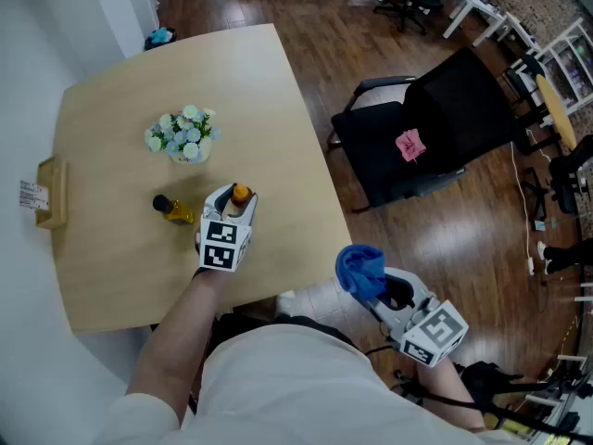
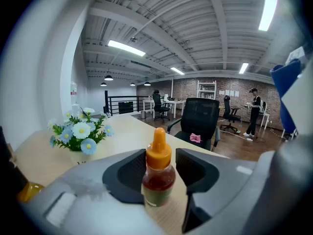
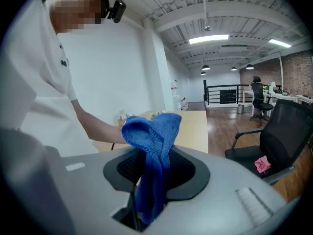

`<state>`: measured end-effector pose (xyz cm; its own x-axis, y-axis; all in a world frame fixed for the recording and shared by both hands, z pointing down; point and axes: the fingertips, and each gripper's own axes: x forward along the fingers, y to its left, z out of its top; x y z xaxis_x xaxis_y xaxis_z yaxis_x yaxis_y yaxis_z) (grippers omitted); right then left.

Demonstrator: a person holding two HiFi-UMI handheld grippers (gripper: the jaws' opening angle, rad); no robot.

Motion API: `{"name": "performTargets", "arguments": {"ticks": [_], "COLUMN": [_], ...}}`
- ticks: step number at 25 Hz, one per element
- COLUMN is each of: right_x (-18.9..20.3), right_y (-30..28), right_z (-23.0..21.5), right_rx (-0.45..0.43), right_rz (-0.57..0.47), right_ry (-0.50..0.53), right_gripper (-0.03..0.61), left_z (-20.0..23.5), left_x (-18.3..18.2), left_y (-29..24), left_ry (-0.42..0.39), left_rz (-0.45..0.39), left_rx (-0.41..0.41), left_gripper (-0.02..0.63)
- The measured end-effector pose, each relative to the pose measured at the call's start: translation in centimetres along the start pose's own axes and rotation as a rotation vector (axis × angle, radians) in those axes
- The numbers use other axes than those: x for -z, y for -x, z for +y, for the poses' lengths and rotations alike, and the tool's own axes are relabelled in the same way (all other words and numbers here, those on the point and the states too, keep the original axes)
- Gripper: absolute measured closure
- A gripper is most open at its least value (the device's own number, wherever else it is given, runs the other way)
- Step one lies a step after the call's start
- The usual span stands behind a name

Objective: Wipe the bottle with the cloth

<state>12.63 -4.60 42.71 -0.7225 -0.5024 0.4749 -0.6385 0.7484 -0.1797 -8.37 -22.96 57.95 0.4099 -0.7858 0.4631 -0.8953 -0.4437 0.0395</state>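
The left gripper is clamped on the bottle, its pads pressing both sides below the orange cap. The bottle stands upright on the desk, near the front edge. Beside it lies a second, dark-capped bottle, and behind it stand flowers. The right gripper is closed on the blue cloth, held off the desk's front right corner, well apart from the bottle
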Motion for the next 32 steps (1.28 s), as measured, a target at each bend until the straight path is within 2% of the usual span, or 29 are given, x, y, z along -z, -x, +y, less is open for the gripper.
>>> {"name": "performTargets", "arguments": {"ticks": [2, 7, 12, 17, 21, 24, 28, 32], "right_x": [-0.1, 0.1, 0.0, -1.3, -3.9, -7.0, -11.8, -14.9], "right_y": [-0.2, -0.6, -1.0, -2.1, -3.3, -4.7, -6.6, -8.7], "right_z": [-0.4, -0.6, -0.7, -0.7, -0.6, 0.0, 2.2, 5.1], "right_rx": [0.003, 0.007, 0.003, -0.014, -0.042, -0.090, -0.195, -0.314], "right_rz": [0.008, 0.017, 0.012, -0.026, -0.094, -0.161, -0.245, -0.268], "right_ry": [0.007, 0.009, 0.012, 0.028, 0.063, 0.103, 0.187, 0.262], "right_gripper": [0.456, 0.454, 0.455, 0.456, 0.456, 0.456, 0.456, 0.456], "left_z": [0.4, 0.6, 0.6, -0.4, -1.9, -3.5, -5.8, -7.6], "left_x": [-0.1, 0.1, -0.5, -4.1, -7.9, -10.2, -12.0, -13.0], "left_y": [-0.3, -0.6, 0.1, 3.1, 6.7, 9.4, 12.5, 15.2], "left_ry": [-0.005, -0.057, -0.022, -0.003, -0.011, -0.040, -0.087, -0.124], "left_rz": [-0.009, -0.011, -0.011, -0.055, -0.105, -0.124, -0.131, -0.136], "left_rx": [-0.010, -0.007, 0.036, 0.124, 0.214, 0.282, 0.353, 0.400], "left_gripper": [0.447, 0.449, 0.454, 0.456, 0.456, 0.456, 0.456, 0.456]}}
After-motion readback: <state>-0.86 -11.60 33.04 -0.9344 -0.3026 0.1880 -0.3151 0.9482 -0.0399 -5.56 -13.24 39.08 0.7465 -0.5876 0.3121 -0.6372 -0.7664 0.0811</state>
